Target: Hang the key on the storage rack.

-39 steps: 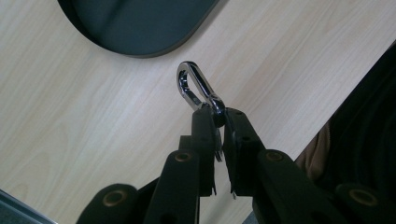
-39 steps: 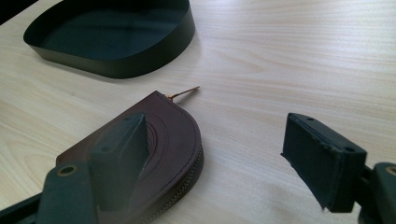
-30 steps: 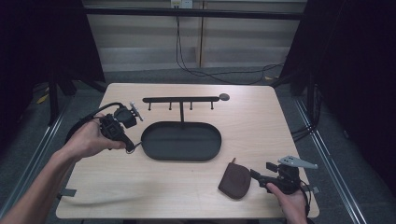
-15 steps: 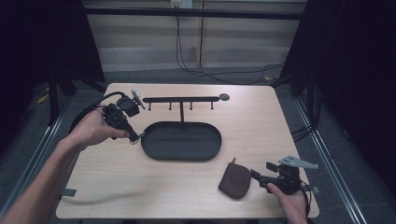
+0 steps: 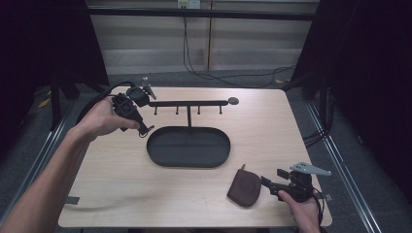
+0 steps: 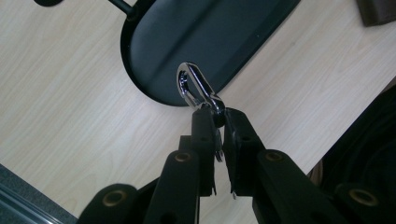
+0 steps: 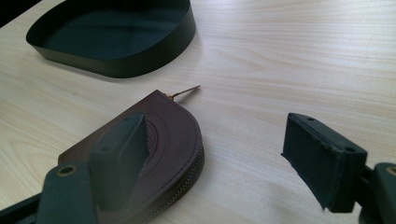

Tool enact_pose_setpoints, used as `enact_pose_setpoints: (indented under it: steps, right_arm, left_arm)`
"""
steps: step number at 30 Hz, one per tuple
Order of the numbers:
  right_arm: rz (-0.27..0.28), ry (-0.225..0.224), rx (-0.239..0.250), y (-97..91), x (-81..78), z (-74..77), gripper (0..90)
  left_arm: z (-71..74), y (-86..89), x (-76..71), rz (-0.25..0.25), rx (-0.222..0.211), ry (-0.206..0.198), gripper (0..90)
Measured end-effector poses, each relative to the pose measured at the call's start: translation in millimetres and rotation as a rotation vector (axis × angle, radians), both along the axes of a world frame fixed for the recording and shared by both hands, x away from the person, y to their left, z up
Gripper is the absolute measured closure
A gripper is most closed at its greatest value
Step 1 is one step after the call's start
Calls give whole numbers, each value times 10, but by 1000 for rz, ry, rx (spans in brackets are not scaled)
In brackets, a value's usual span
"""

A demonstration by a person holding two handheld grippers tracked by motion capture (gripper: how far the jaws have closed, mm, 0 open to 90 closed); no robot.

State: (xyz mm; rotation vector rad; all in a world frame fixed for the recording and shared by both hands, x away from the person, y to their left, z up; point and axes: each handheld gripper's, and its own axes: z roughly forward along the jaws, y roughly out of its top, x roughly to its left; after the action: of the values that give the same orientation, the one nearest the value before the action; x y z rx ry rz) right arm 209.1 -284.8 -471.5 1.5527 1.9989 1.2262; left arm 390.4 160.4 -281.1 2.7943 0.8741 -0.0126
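Observation:
My left gripper [image 5: 139, 124] is held above the table's left side, near the left end of the black hook rack [image 5: 188, 103], and is shut on a silver snap clip [image 6: 193, 87]. The clip [image 5: 145, 130] juts out past the jaws, over the rim of the rack's oval tray base [image 6: 140, 74]. Near the front right edge, my right gripper [image 5: 267, 184] stands open beside a brown zip pouch [image 5: 244, 188]. In the right gripper view one jaw sits over the pouch [image 7: 173, 135] and the other over bare wood; its zip pull [image 7: 185, 91] points toward the tray [image 7: 140, 58].
The light wooden table [image 5: 291, 141] carries the oval tray [image 5: 155, 155] at its centre, with the rack's post [image 5: 188, 116] and small hooks under the bar. Dark curtains, metal frame rails and floor cables surround the table. A black cable trails from the left gripper.
My left gripper has lifted and moved away from the person toward the rack's left end, carrying the clip. The right gripper and pouch have stayed put.

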Motion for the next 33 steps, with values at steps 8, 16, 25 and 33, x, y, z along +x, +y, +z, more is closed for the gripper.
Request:
enact_pose_setpoints:
  steps: [8,16,25,33]
  right_arm:
    - [6,1,9,0,2,0,220]
    - [5,-1,8,-4,-4,3,220]
    - [7,1,12,-8,-4,3,221]
    - [8,0,12,-9,-4,2,220]
  left_arm:
    - [17,-46,153,24,5,-4,835]
    - [80,-106,245,37,-4,-18,835]
    - [86,-113,366,74,-24,-37,835]
    - [37,-95,452,106,14,-50,834]
